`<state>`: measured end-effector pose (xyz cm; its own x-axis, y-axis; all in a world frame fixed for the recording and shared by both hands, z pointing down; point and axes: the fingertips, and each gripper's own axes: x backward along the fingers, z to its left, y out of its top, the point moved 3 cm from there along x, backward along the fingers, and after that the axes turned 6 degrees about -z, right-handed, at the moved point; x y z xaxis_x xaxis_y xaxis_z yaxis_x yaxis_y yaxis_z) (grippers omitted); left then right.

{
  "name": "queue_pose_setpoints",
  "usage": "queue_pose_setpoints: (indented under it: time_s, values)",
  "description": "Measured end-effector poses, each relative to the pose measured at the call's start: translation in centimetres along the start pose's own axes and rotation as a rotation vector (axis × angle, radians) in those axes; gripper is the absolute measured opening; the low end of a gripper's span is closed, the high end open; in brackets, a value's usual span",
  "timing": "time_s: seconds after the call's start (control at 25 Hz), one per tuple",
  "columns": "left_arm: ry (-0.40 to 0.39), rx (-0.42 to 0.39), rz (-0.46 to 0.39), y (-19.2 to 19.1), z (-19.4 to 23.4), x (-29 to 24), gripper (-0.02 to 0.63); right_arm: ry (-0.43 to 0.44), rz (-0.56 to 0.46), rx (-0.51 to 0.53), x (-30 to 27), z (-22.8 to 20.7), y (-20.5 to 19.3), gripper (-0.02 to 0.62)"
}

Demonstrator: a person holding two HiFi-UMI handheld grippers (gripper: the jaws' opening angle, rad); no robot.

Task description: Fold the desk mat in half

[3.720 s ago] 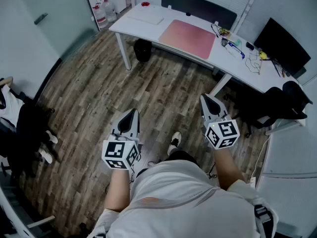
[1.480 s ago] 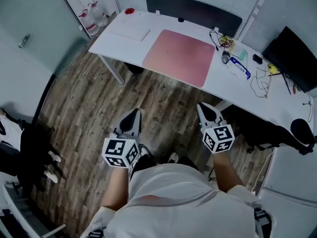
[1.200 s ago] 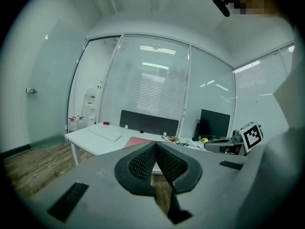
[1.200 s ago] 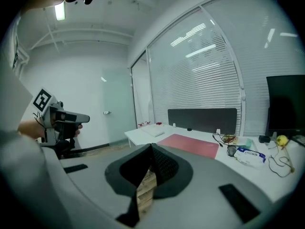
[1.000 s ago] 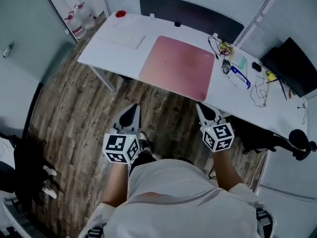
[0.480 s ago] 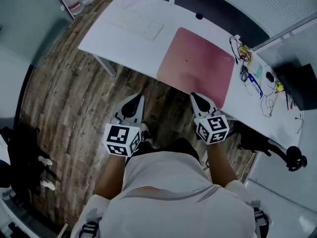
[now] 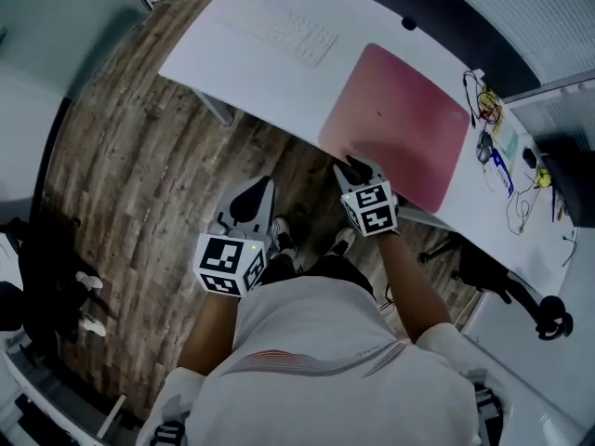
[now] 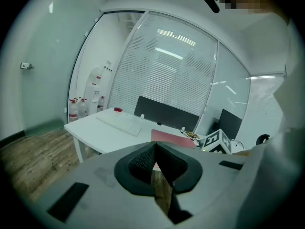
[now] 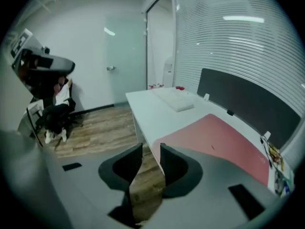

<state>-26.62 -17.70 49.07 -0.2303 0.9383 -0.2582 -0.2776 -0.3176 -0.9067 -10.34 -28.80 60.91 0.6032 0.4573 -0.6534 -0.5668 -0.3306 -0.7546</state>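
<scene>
The pink desk mat (image 7: 400, 128) lies flat on the white desk (image 7: 251, 54), also seen in the left gripper view (image 8: 167, 135) and close in the right gripper view (image 9: 224, 142). My right gripper (image 7: 358, 167) is at the desk's near edge, by the mat's near left corner. Its jaws (image 9: 151, 149) are opening, with nothing between them; only floor and the desk edge show through the gap. My left gripper (image 7: 253, 193) hangs lower over the wooden floor, short of the desk, its jaws (image 8: 155, 144) shut and empty.
A white keyboard (image 7: 297, 33) lies left of the mat. Cables and small items (image 7: 493, 128) crowd the desk's right end. A black partition (image 7: 437, 12) backs the desk. A dark chair (image 7: 502, 282) stands at the right and water bottles (image 8: 76, 109) by the glass wall.
I have walked up to the desk. The right gripper has moved forward and up to the desk's near edge at the mat, while the left has stayed low by my body.
</scene>
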Motion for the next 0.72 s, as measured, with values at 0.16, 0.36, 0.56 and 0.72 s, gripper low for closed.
queue_pose_setpoints:
  time_s: [0.16,0.36,0.56,0.72]
  values:
    - [0.05,0.014,0.013,-0.6,1.1,0.4,0.012,-0.041,0.065,0.23,-4.9,-0.2,-0.6,0.172]
    - [0.089,0.036,0.023,-1.2,1.7,0.5,0.012,-0.005,0.187,0.421,-9.9,0.8,-2.4,0.21]
    - [0.117,0.056,0.032,-1.5,2.4,0.6,0.012,-0.005,0.214,0.46,-11.3,0.3,-3.3,0.206]
    - [0.121,0.063,0.039,-1.7,2.5,0.4,0.012,0.008,0.22,0.461,-11.5,0.1,-3.2,0.175]
